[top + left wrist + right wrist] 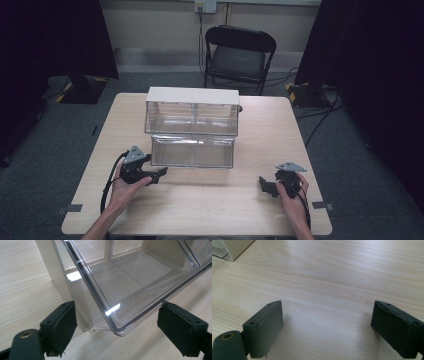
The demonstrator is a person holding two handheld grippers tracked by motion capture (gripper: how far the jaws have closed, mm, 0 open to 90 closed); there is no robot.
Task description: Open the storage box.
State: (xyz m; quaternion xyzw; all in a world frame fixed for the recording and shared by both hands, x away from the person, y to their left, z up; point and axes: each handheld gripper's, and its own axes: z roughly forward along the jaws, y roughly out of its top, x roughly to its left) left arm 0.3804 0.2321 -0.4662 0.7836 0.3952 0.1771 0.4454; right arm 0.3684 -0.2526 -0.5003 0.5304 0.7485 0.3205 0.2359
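Two clear plastic drawers sit in a white-topped cabinet (192,95) at the table's (210,200) middle; the lower drawer (192,151) is pulled out toward the person, the upper drawer (192,117) pushed in. Left gripper (159,174) hovers just beside the lower drawer's front left corner, jaws parted and gripping nothing; in the left gripper view that corner (117,327) lies between the pads (61,325), untouched. Right gripper (264,184) rests well apart over bare tabletop, jaws spread, empty. Judgement: the drawer looks light, stiff, thin-walled and slick, apt to slip or crack under a hard pinch. Best hold is probably the front lip or wall, pads square on it, moved straight along its runners.
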